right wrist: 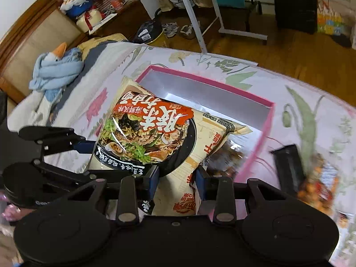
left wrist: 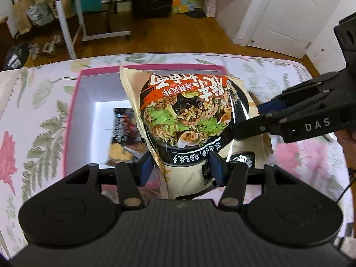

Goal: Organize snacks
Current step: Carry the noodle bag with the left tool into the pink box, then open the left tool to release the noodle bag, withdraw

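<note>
A noodle packet (left wrist: 184,115) (right wrist: 151,135), cream with a bowl picture and a red banner, hangs tilted over an open pink box (left wrist: 73,111) (right wrist: 264,129) on the floral bed cover. My left gripper (left wrist: 181,169) (right wrist: 91,159) is shut on the packet's near edge in the left wrist view. My right gripper (right wrist: 176,178) (left wrist: 247,120) is shut on the packet's other side, its blue pads pressing the wrapper. A dark snack packet (left wrist: 124,129) (right wrist: 224,158) lies inside the box, partly hidden by the noodle packet.
On the bed right of the box lie a dark packet (right wrist: 289,166) and an orange snack bag (right wrist: 318,182), both blurred. A blue plush toy (right wrist: 55,69) rests at the bed's head. Beyond the bed is wooden floor (left wrist: 178,37) with shoes, bags and a white stand.
</note>
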Demonstrator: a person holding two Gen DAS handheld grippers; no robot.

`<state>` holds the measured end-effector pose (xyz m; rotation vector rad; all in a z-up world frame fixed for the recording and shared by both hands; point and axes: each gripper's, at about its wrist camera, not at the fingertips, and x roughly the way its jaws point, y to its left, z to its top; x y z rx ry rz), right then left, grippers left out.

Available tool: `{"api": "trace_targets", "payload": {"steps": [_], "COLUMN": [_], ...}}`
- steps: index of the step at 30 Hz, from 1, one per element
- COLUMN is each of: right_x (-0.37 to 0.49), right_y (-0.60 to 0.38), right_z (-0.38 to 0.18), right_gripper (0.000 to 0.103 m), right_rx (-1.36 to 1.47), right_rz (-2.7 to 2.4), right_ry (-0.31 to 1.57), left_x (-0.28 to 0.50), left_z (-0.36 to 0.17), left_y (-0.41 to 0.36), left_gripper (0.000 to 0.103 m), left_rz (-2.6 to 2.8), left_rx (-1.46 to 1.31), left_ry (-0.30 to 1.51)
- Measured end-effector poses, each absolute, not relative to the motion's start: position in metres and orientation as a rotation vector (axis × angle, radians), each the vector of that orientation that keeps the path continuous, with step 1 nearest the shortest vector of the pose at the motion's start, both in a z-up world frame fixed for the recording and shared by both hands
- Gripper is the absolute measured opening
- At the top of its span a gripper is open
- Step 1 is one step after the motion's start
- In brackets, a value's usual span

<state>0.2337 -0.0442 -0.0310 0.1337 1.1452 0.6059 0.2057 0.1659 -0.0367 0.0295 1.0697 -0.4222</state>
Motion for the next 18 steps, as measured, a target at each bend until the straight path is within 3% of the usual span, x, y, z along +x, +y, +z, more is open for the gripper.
{"api": "trace_targets", "payload": {"steps": [7, 18], "right_x": [0.277, 0.302], "right_y": [-0.026, 0.004], "right_z": [-0.087, -0.11], "right_gripper": [0.04, 0.04], "right_rx": [0.422, 0.291], "right_rz": [0.589, 0.624], "right_ry": [1.269, 1.224], "left_x": [0.249, 0.273], "left_z": [-0.069, -0.097], "left_y": [0.19, 0.202], "left_gripper": [0.058, 0.058], "left_rz": [-0.341, -0.283], "left_rx": [0.043, 0.085], "left_ry": [1.02, 1.019]}}
